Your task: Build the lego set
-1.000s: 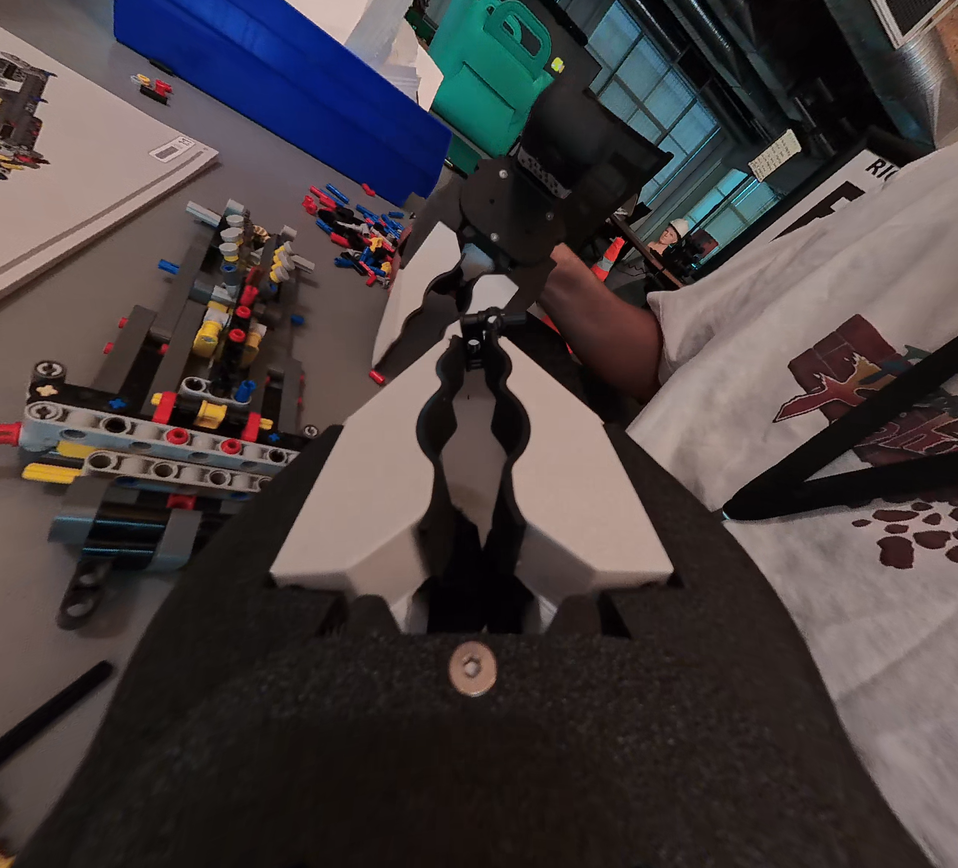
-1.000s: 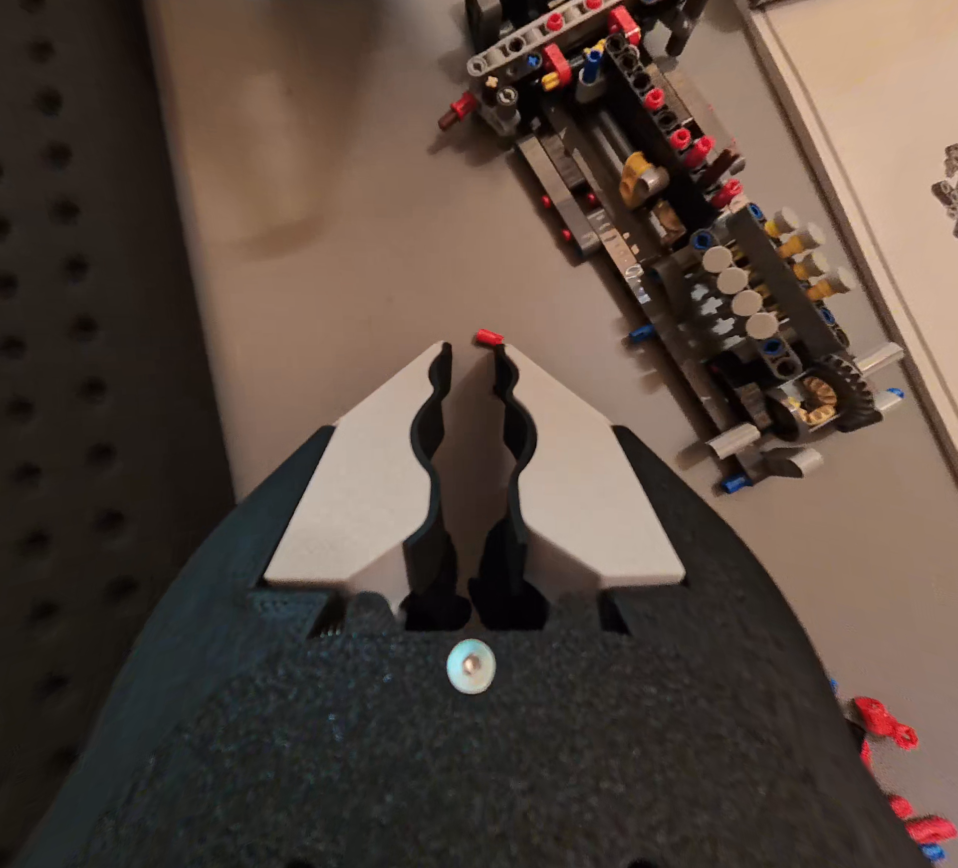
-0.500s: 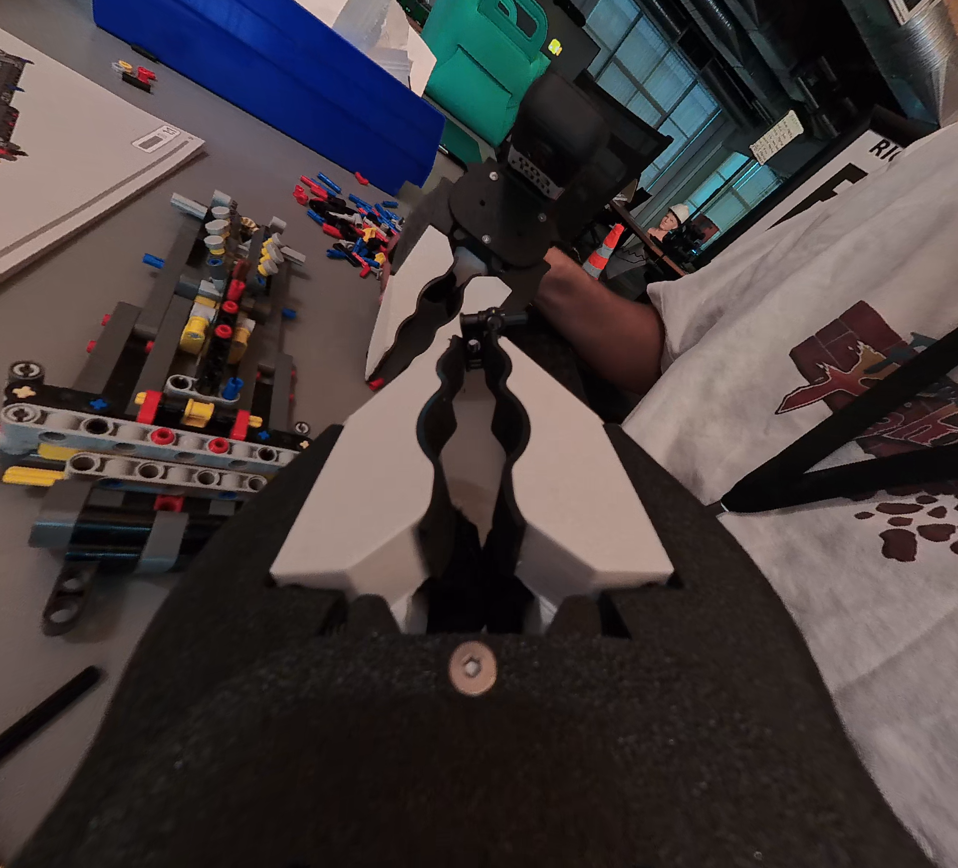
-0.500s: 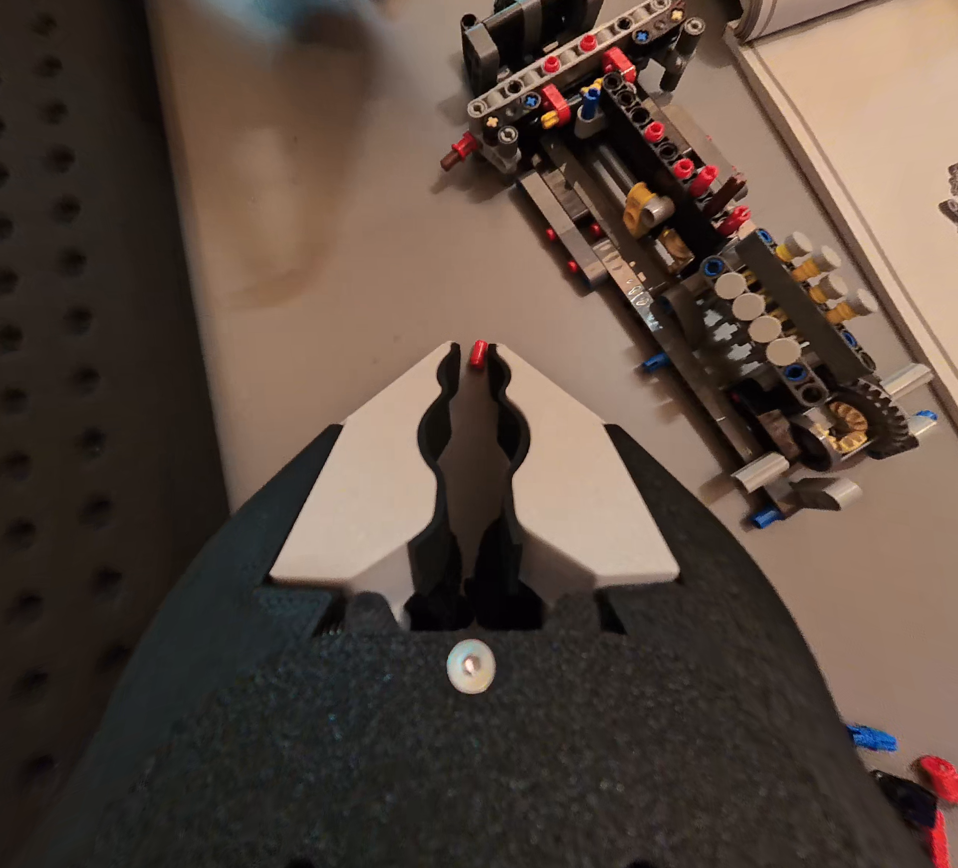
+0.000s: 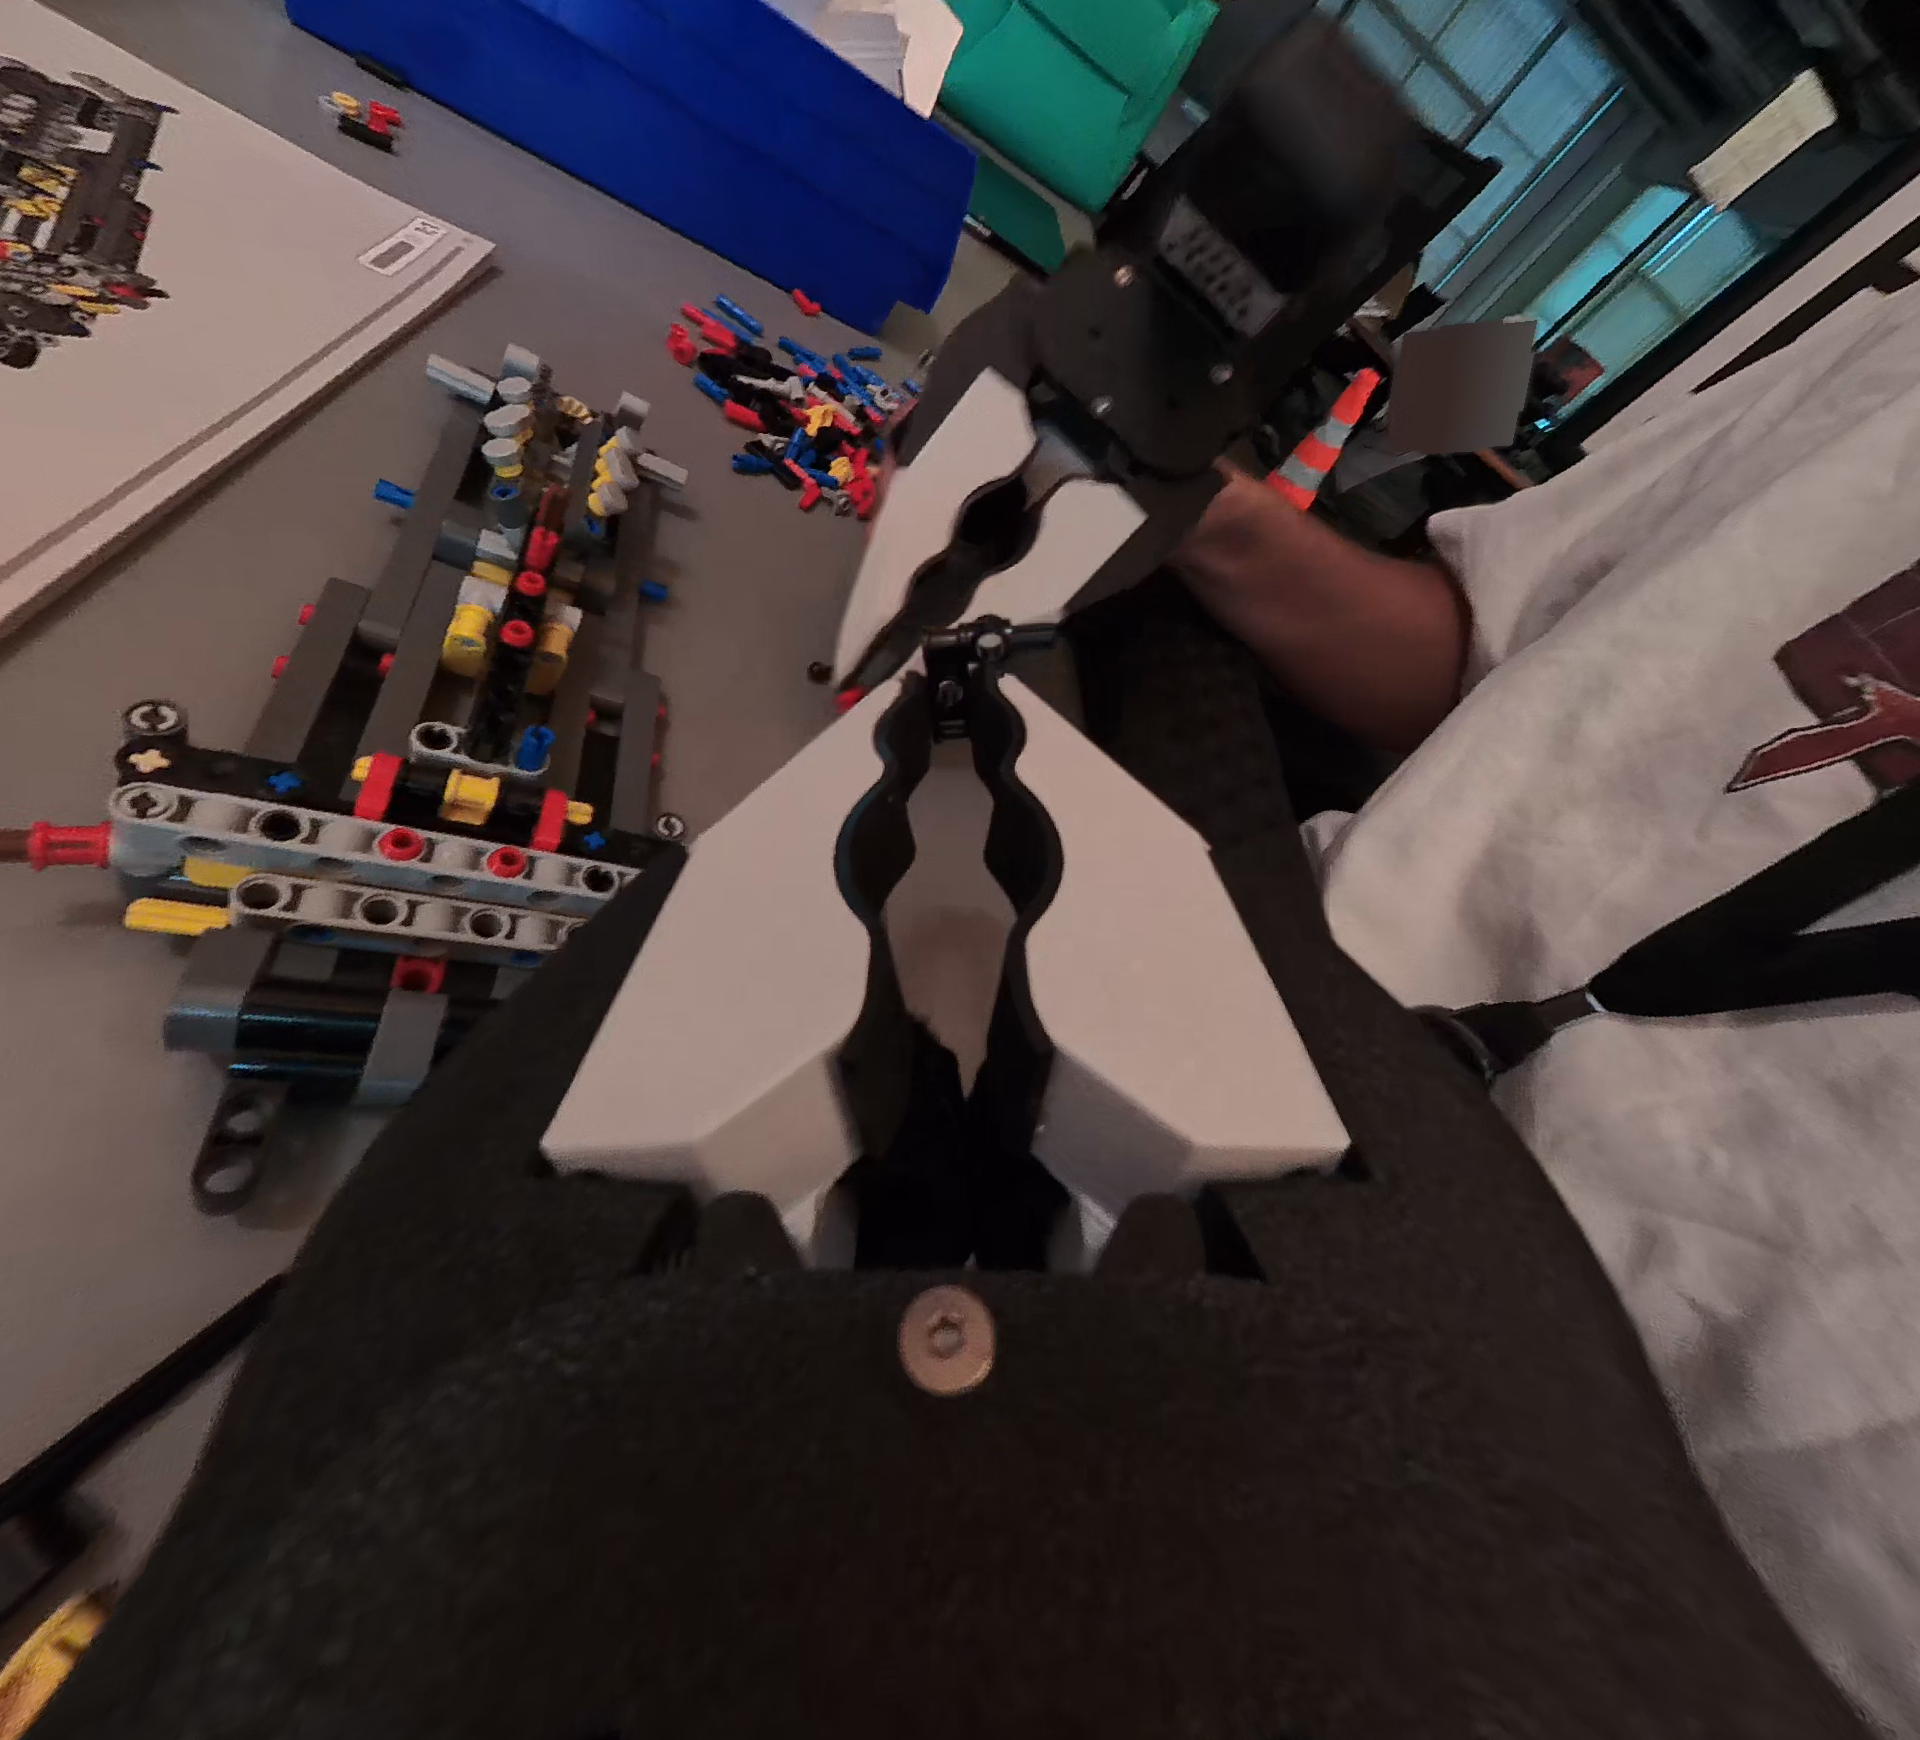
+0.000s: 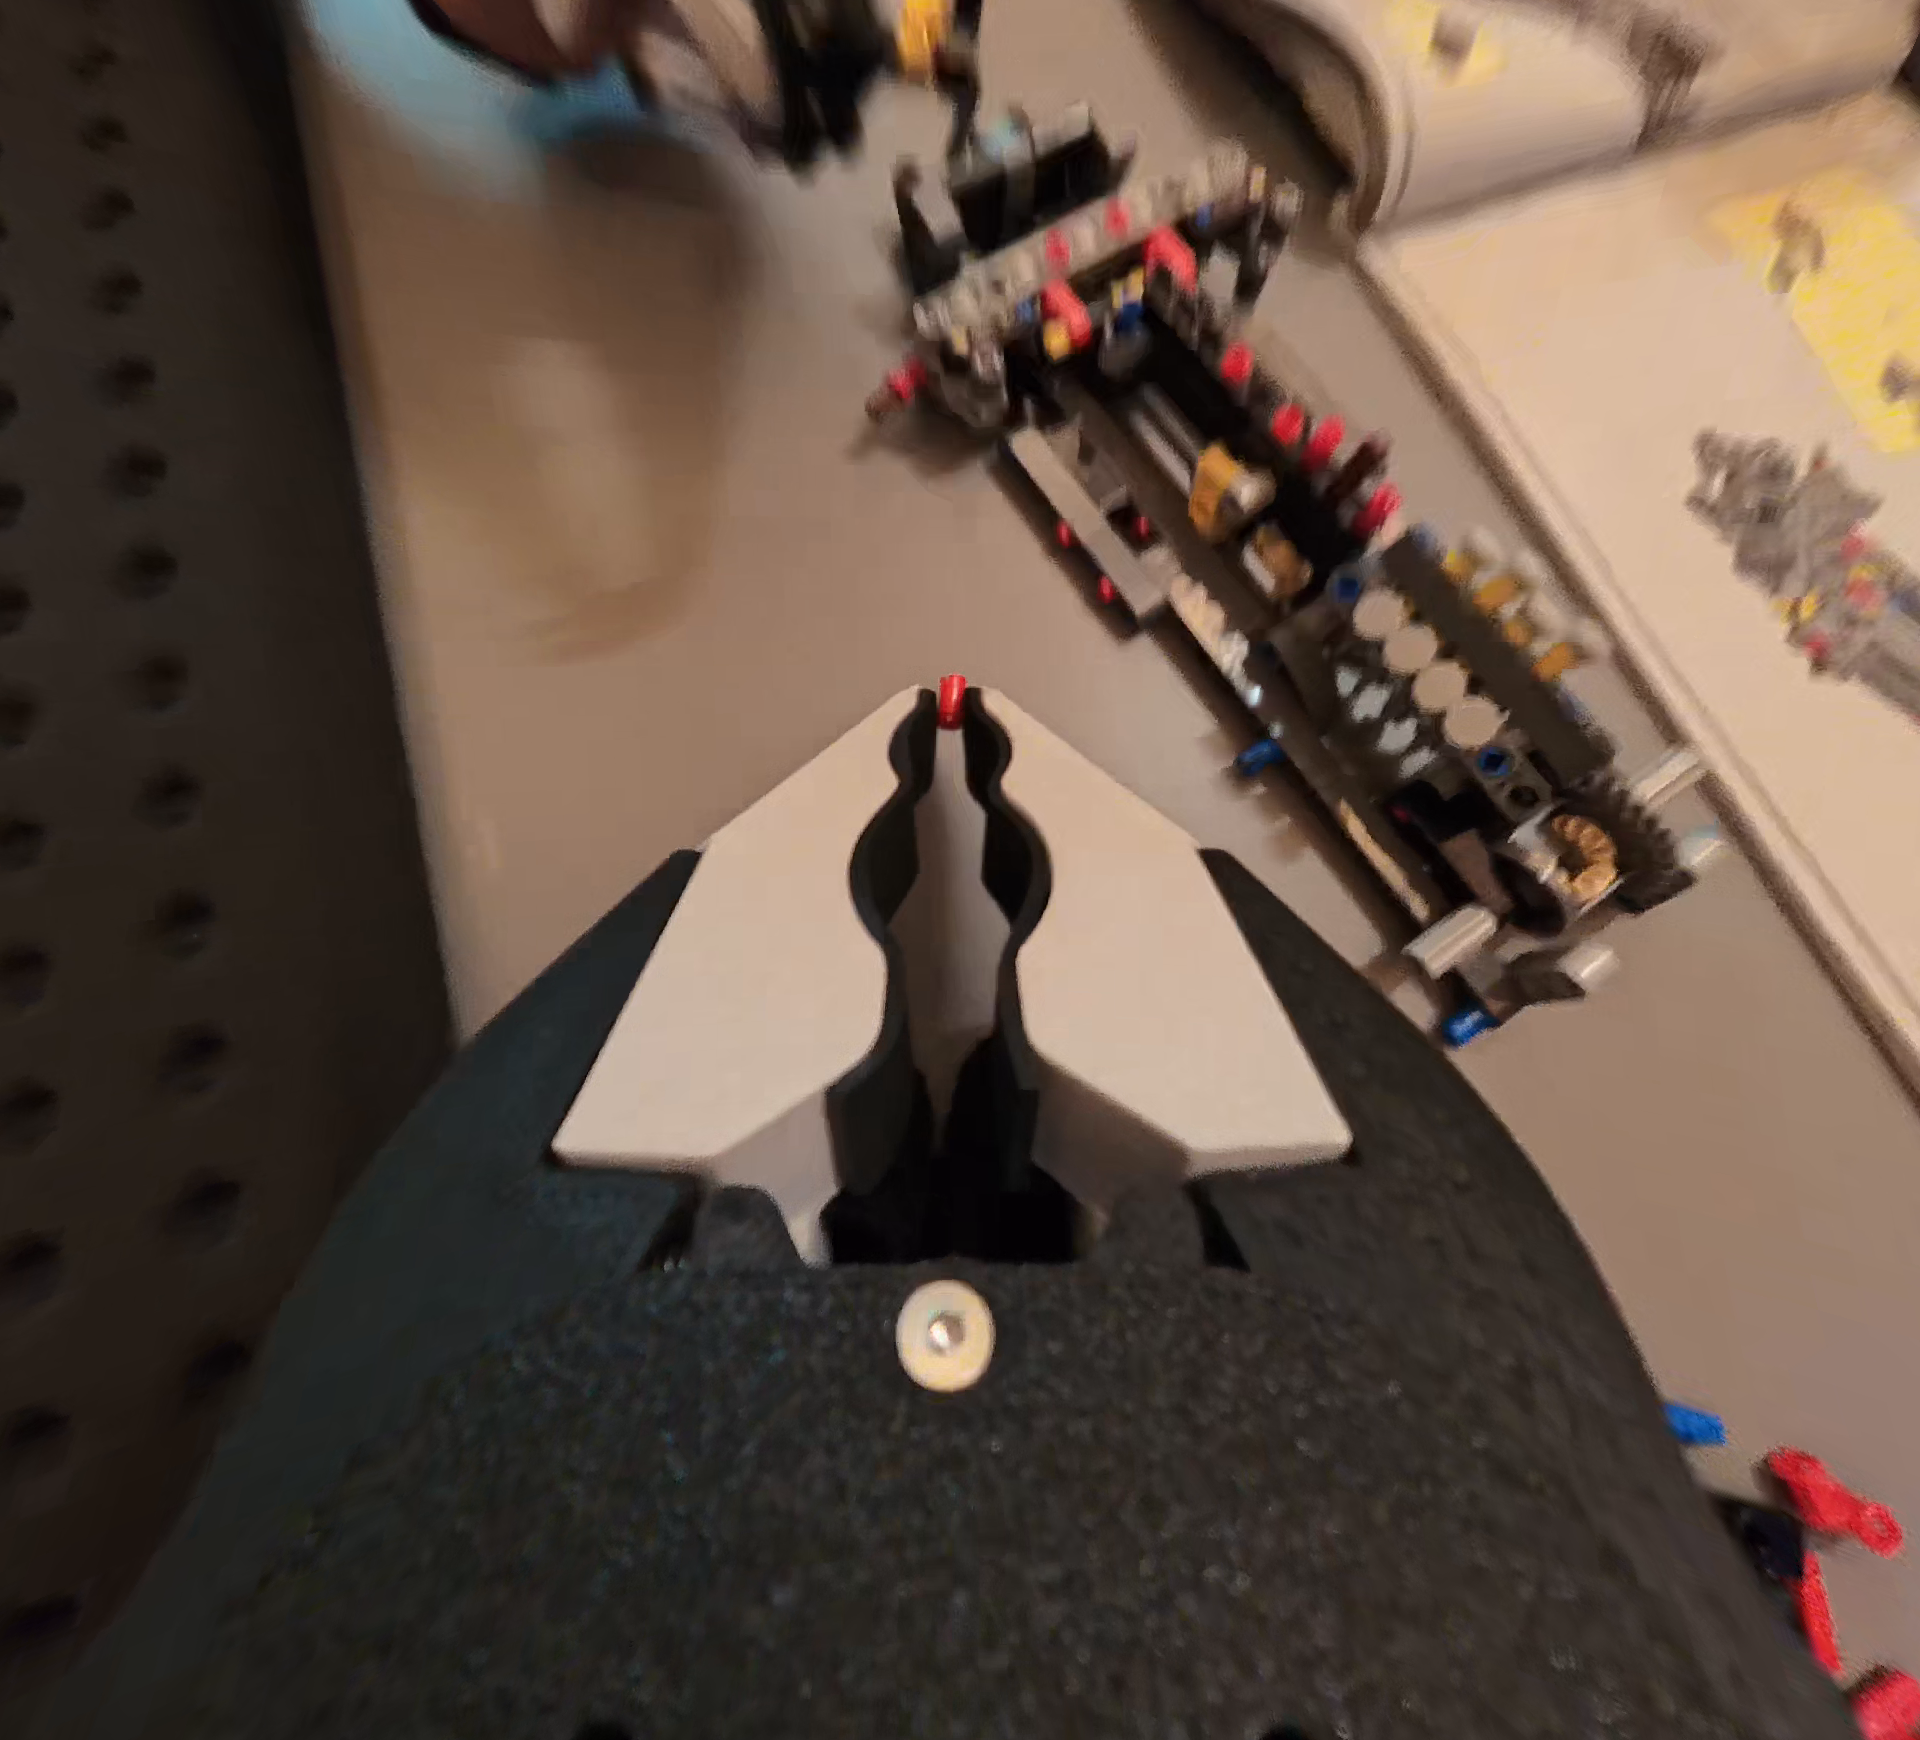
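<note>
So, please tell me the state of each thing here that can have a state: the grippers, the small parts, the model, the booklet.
Left gripper: shut on the black connector.
Right gripper: shut on the red pin.
Lego model: partly built, lying on the table.
Instruction booklet: open.

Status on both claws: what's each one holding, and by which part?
Left claw is shut on a small black plastic connector piece, pinched at its lower stem. Right claw is shut on a small red plastic pin, gripped at one end, tip protruding.
</note>
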`<state>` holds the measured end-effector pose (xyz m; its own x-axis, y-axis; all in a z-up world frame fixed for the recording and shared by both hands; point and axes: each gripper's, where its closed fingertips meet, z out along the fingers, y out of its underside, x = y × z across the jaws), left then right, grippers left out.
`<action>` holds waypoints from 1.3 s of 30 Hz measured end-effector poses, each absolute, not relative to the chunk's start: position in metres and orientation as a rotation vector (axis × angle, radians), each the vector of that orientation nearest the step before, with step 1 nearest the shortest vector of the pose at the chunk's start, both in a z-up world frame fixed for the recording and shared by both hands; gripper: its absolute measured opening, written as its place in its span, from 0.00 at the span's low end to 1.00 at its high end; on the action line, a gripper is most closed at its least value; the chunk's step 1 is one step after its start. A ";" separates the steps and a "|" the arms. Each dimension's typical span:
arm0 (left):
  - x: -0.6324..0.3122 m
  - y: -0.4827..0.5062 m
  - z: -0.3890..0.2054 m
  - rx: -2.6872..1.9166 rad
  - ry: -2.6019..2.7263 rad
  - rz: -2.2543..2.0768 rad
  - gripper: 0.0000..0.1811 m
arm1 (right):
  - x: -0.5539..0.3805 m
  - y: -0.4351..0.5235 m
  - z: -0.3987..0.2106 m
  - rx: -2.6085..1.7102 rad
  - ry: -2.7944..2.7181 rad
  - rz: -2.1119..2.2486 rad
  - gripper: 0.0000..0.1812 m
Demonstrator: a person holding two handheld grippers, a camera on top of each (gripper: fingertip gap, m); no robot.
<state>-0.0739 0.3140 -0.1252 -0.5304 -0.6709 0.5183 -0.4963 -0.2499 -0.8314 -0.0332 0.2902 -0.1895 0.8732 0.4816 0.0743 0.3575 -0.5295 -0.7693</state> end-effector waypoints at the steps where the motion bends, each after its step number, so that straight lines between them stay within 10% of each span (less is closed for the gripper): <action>1: -0.073 0.314 -0.126 -1.446 1.836 -1.856 0.03 | -0.037 0.292 -0.174 -2.105 -0.599 0.199 0.02; 39: -0.088 0.261 -0.074 -0.783 1.674 -1.684 0.04 | -0.090 0.268 -0.078 -1.921 -0.952 0.343 0.02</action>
<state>-0.0879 0.2615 -0.0741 -0.6249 -0.7804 -0.0204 0.0251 0.0060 -0.9997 -0.0903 0.2682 -0.0777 0.6599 0.7375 0.1434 0.4771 -0.2639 -0.8383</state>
